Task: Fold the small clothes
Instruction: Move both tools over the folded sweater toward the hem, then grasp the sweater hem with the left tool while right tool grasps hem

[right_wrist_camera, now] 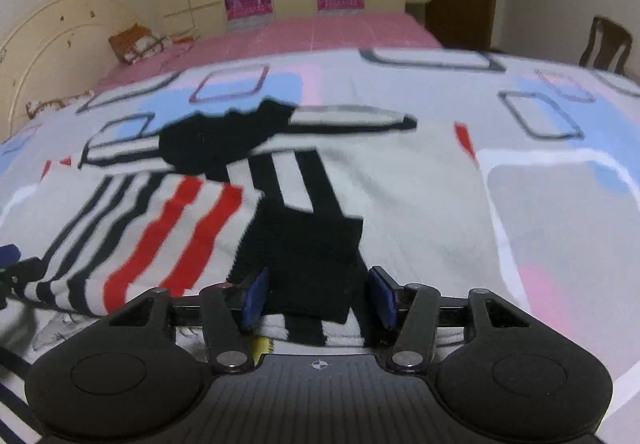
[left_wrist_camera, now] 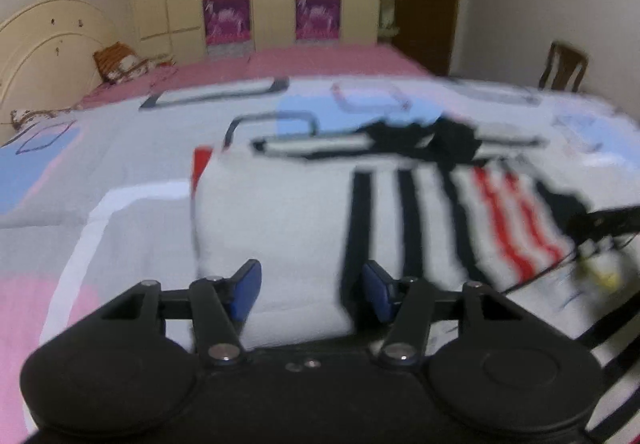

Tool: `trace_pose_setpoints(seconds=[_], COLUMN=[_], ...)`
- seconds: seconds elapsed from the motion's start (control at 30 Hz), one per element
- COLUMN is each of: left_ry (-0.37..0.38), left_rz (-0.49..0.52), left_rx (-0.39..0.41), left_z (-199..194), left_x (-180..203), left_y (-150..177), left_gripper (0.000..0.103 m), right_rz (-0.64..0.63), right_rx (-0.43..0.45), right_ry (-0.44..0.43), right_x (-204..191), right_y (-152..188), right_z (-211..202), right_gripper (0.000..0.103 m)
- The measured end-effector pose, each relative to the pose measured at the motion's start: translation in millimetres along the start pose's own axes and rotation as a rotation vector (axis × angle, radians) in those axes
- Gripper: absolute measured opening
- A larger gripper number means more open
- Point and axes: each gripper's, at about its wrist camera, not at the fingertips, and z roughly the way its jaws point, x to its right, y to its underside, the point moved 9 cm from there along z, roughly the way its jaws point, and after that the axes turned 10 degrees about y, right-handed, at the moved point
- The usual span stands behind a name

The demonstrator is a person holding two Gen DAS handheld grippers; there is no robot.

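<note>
Jaws on both grippers stand part open over the shirt (left_wrist_camera: 280, 220), and neither pair of blue pads presses cloth that I can see: the left gripper (left_wrist_camera: 312, 290) frames the plain white side of the near hem, the right gripper (right_wrist_camera: 320, 294) frames the black patch (right_wrist_camera: 304, 256) at that hem. No earlier view is given, so nothing more can be said of their movement. The shirt, white with black and red stripes, lies spread on the quilt (right_wrist_camera: 540, 204) across the near part of the bed, collar toward the far side where the pink sheet (left_wrist_camera: 320, 60) shows; it looks partly folded already, though blur makes the layers hard to read. Risks, as I judge them: closing on only the top layer would drag it and undo the fold; pinching the quilt along with the hem would lift the bedding too; and uneven travel between the two hands would skew the crease.
</note>
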Motion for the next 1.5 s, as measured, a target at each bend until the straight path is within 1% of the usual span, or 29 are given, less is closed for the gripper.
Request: trace_pose_setpoints(seconds=[0.03, 0.07, 0.1, 0.13, 0.27, 0.3, 0.33, 0.37, 0.4, 0.53, 0.6, 0.63, 0.7, 0.77, 0.83, 0.87, 0.9, 0.93, 0.97, 1.0, 1.03, 1.07, 1.2, 1.23, 1.3, 1.33, 1.4, 1.5], left_ry=[0.005, -0.001, -0.004, -0.004, 0.001, -0.001, -0.003, -0.002, -0.003, -0.021, -0.027, -0.033, -0.040, -0.044, -0.054, -0.060, -0.072, -0.097, -0.126, -0.155, -0.167, -0.161, -0.155, -0.147, -0.146, -0.141, -0.135, -0.095], left_rz=[0.012, 0.029, 0.039, 0.038, 0.024, 0.023, 0.025, 0.022, 0.020, 0.028, 0.052, 0.074, 0.080, 0.080, 0.085, 0.089, 0.094, 0.104, 0.120, 0.132, 0.140, 0.140, 0.145, 0.141, 0.123, 0.114, 0.084, 0.013], left_rx=[-0.005, -0.033, -0.075, -0.071, -0.056, -0.056, -0.057, -0.058, -0.064, -0.076, -0.090, -0.101, -0.104, -0.107, -0.110, -0.113, -0.117, -0.124, -0.125, -0.127, -0.127, -0.133, -0.115, -0.114, -0.117, -0.122, -0.134, -0.154], left_z=[0.1, 4.4, 11.4, 16.8, 14.3, 14.8, 14.7, 14.8, 12.7, 7.4, 8.5, 10.1, 10.7, 11.0, 10.4, 9.2, 7.5, 4.8, 1.2, -2.3, -7.2, -11.5, -41.0, -49.4, -67.0, -73.8, -89.3, -110.8], left_x=[3.9, 6.0, 7.1, 7.4, 6.0, 6.1, 7.0, 6.7, 8.0, 7.1, 7.4, 8.4, 9.1, 9.0, 9.7, 10.3, 10.9, 11.6, 12.6, 12.7, 13.8, 15.6, 23.7, 25.4, 25.8, 25.8, 24.9, 24.7], left_y=[1.0, 5.9, 13.4, 16.0, 17.5, 16.9, 17.0, 17.1, 17.0, 16.0, 18.2, 19.8, 20.0, 20.0, 20.2, 20.3, 20.2, 20.0, 20.3, 20.9, 23.0, 25.7, 40.2, 46.3, 61.1, 67.5, 82.9, 107.3], left_gripper=[0.057, 0.057, 0.057, 0.057, 0.057, 0.058, 0.058, 0.058, 0.057, 0.058, 0.058, 0.058, 0.058, 0.059, 0.059, 0.061, 0.069, 0.077, 0.096, 0.102, 0.102, 0.102, 0.101, 0.099, 0.092, 0.090, 0.080, 0.072], right_rz=[0.015, 0.014, 0.006, 0.008, -0.006, 0.009, 0.024, 0.022, 0.023, 0.019, 0.019, 0.022, 0.045, 0.059, 0.067, 0.068, 0.072, 0.077, 0.082, 0.086, 0.091, 0.093, 0.129, 0.135, 0.138, 0.140, 0.141, 0.151], right_rx=[0.003, -0.021, -0.046, -0.036, -0.066, -0.073, -0.078, -0.074, -0.074, -0.071, -0.065, -0.067, -0.085, -0.091, -0.093, -0.086, -0.067, -0.040, -0.006, 0.005, 0.002, 0.004, 0.013, 0.011, 0.006, -0.002, -0.015, -0.053], right_ry=[-0.009, -0.005, 0.000, -0.004, -0.005, -0.016, -0.039, -0.065, -0.093, -0.101, -0.104, -0.104, -0.106, -0.106, -0.114, -0.113, -0.096, -0.073, -0.073, -0.094, -0.104, -0.104, -0.124, -0.130, -0.133, -0.138, -0.146, -0.170], right_x=[-0.4, -1.8, -0.8, 3.2, 2.6, 4.0, 5.2, 4.2, 3.1, 3.1, 3.6, 4.3, 6.4, 7.8, 9.5, 11.7, 16.3, 22.3, 28.1, 31.9, 37.1, 43.6, 70.5, 78.3, 91.0, 97.8, 108.1, 121.7], right_y=[0.8, 5.6, 11.6, 13.9, 7.5, 7.3, 9.2, 10.0, 10.7, 11.5, 12.3, 13.8, 15.4, 12.1, 12.2, 11.4, 9.7, 7.9, 6.4, 6.4, 7.9, 9.8, 20.4, 25.9, 39.1, 49.2, 67.2, 100.8], right_z=[-2.2, 0.2, 7.2, 2.3, 6.1, 7.1, 4.4, 4.2, 2.3, -6.4, -10.8, -9.5, -2.4, -0.7, -1.6, -5.6, -11.3, -17.8, -26.3, -33.0, -38.5, -44.6, -72.9, -81.0, -96.4, -105.0, -119.4, -137.8], right_gripper=[0.045, 0.043, 0.043, 0.043, 0.043, 0.043, 0.040, 0.024, 0.014, 0.012, 0.012, 0.012, 0.012, 0.012, 0.015, 0.025, 0.051, 0.066, 0.072, 0.072, 0.072, 0.072, 0.065, 0.063, 0.053, 0.053, 0.052, 0.052])
